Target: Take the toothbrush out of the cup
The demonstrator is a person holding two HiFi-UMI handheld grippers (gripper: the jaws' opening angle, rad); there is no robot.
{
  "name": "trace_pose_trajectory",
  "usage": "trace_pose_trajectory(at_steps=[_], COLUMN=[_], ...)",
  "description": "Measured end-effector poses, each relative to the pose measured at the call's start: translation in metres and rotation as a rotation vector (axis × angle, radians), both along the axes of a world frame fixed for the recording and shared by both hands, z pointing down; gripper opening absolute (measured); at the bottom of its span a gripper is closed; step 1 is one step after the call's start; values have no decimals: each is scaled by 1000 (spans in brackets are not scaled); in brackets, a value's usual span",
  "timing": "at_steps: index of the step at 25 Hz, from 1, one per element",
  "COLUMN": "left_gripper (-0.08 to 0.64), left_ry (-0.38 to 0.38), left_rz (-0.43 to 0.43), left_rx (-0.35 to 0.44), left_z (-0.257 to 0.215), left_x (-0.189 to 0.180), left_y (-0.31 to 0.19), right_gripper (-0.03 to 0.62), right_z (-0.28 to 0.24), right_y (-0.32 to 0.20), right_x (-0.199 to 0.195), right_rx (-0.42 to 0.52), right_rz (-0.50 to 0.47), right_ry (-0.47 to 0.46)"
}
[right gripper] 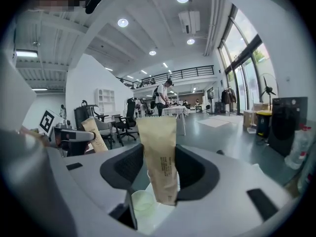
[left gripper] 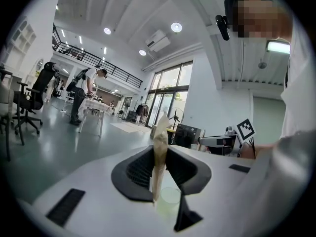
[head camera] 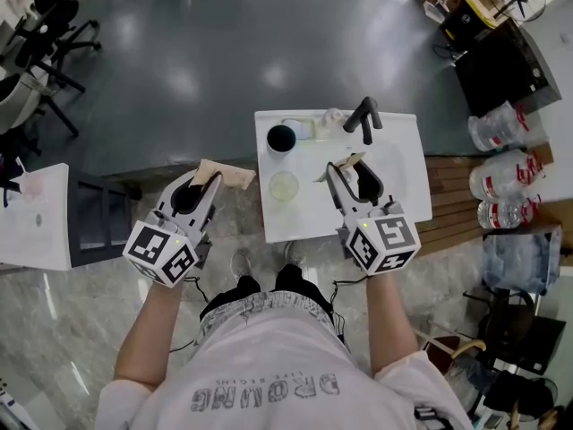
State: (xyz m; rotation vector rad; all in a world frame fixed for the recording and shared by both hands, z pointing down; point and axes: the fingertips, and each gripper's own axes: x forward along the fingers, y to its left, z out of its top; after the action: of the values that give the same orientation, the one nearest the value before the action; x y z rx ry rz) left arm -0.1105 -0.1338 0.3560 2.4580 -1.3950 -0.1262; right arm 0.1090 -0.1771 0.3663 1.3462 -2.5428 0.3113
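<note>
By the white table's (head camera: 405,176) left edge, a clear plastic cup (head camera: 284,186) stands between left gripper (head camera: 211,180) and right gripper (head camera: 344,168), each pinching a tan paper sleeve (right gripper: 160,154).

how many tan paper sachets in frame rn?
2. One sachet is clamped in the left tool, just off the table's left edge; the other sachet is clamped in the right tool, over the table. More could be hidden behind the tools.

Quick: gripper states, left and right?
Left gripper: closed on a paper packet.
Right gripper: closed on a second packet.
</note>
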Motion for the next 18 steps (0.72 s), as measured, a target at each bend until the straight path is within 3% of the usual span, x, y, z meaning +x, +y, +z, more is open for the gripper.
trace_pose_trajectory(at_steps=[18], left_gripper=[86], left_ry=[-4], left_rz=[19], left_rx=[2], left_z=[-2], left_x=[9], left_y=[4], right_gripper=[212], right_z=[-4], right_y=[16], right_x=[17], right_rx=[3], right_rz=[30], right_ry=[-16])
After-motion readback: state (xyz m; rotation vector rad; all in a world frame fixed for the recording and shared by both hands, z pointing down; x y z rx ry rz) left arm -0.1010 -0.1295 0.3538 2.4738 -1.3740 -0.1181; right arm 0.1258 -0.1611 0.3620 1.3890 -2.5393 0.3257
